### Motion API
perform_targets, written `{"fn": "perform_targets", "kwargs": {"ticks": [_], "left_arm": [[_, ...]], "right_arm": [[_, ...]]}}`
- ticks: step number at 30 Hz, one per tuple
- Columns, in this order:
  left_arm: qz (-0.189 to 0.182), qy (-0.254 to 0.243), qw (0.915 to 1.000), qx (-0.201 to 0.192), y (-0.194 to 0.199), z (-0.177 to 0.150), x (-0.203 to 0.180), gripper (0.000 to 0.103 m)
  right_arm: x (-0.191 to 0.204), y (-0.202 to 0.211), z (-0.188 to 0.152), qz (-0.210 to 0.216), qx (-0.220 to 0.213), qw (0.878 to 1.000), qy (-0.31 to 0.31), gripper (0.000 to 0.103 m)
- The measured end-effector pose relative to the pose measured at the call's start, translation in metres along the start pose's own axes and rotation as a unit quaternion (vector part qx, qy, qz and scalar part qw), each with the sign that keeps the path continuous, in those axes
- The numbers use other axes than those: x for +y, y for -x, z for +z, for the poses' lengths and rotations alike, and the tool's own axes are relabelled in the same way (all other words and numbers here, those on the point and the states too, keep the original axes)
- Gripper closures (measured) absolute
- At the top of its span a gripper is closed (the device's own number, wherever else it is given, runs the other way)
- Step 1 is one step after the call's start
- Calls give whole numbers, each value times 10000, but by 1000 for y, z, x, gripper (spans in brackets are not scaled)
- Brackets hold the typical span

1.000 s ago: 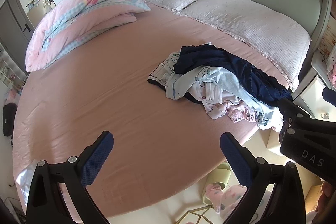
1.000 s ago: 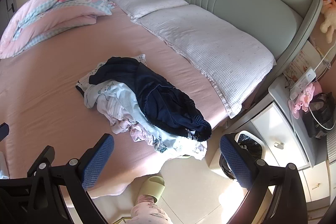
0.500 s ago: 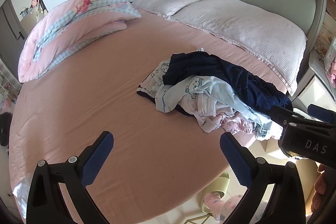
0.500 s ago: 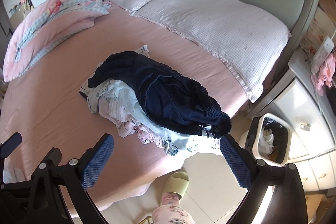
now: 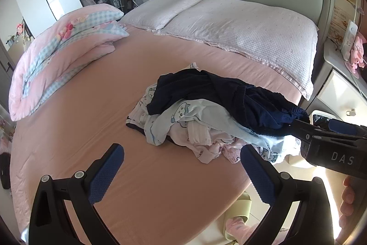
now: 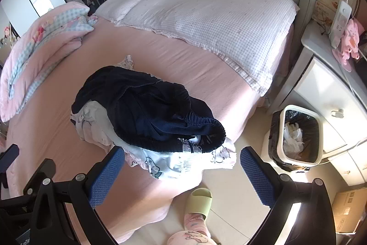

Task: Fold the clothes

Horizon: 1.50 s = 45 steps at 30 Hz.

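Clothes pile (image 6: pixel 146 121): a heap of crumpled garments lying near the edge of a pink-sheeted bed (image 5: pixel 68 130). A dark navy garment (image 6: pixel 149 111) lies on top, its elastic waistband toward the bed edge; pale blue and white printed pieces (image 5: pixel 197 121) lie beneath it. Right gripper (image 6: pixel 182 172): fingers spread wide, holding nothing, poised just above the overhanging end of the pile; whether a pad touches cloth cannot be told. Left gripper (image 5: pixel 182 172): fingers spread equally wide, empty, above bare sheet beside the pile. Two pillows (image 5: pixel 240 24) lie at the headboard; a folded pink quilt (image 5: pixel 59 54) lies well apart. A bin (image 6: pixel 297 137) stands on the floor beside the bed.
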<state>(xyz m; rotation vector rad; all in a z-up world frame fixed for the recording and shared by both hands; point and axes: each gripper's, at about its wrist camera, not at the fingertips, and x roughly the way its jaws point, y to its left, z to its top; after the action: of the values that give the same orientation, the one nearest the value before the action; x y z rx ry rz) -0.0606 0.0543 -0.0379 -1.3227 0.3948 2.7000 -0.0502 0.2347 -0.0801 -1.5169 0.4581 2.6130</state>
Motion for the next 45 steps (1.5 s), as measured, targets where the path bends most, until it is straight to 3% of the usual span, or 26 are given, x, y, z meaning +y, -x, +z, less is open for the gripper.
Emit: {"fn": "perform_targets", "kwargs": {"ticks": [3,10,12,14,16,21,28,29,31,36,42,45], "left_arm": [[-106,-53,9999,24,-9,5,-7,0],[-354,-99,9993,-51,-25,18,-18,0],[-376,-155,9992,-71,-29,20,-22,0],[-468,-185,9987,-68,-32,22,-25,0],[-597,-209,9980,-58,-36,24,-29,0],[-878,-273,9958,2,-48,29,-40,0],[-1019,-316,9940,225,-79,36,-52,0],[-1016,-316,9940,240,-83,37,-53,1],[-957,-318,9945,277,-90,39,-54,8],[-839,-390,9950,389,-102,41,-57,25],[-857,-538,9939,450,-112,45,-65,26],[-840,-490,9944,409,-114,49,-64,34]], "right_arm": [[-17,-5,1,466,32,9978,-470,2],[-48,-23,-1,818,-152,9903,-1115,3],[-55,-31,-2,918,-143,9873,-1290,7],[-58,-39,-3,745,2,9882,-1339,19],[-59,-44,-5,552,-11,9902,-1281,21],[-66,-47,-5,662,-109,9888,-1332,25],[-71,-56,-8,799,-208,9877,-1328,45],[-72,-59,-8,787,-183,9878,-1333,54],[-72,-60,-8,762,-248,9876,-1352,57],[-74,-66,-9,877,-215,9844,-1512,57],[-81,-74,-8,1026,-229,9793,-1731,57],[-81,-77,-9,1000,-238,9782,-1807,57]]}}
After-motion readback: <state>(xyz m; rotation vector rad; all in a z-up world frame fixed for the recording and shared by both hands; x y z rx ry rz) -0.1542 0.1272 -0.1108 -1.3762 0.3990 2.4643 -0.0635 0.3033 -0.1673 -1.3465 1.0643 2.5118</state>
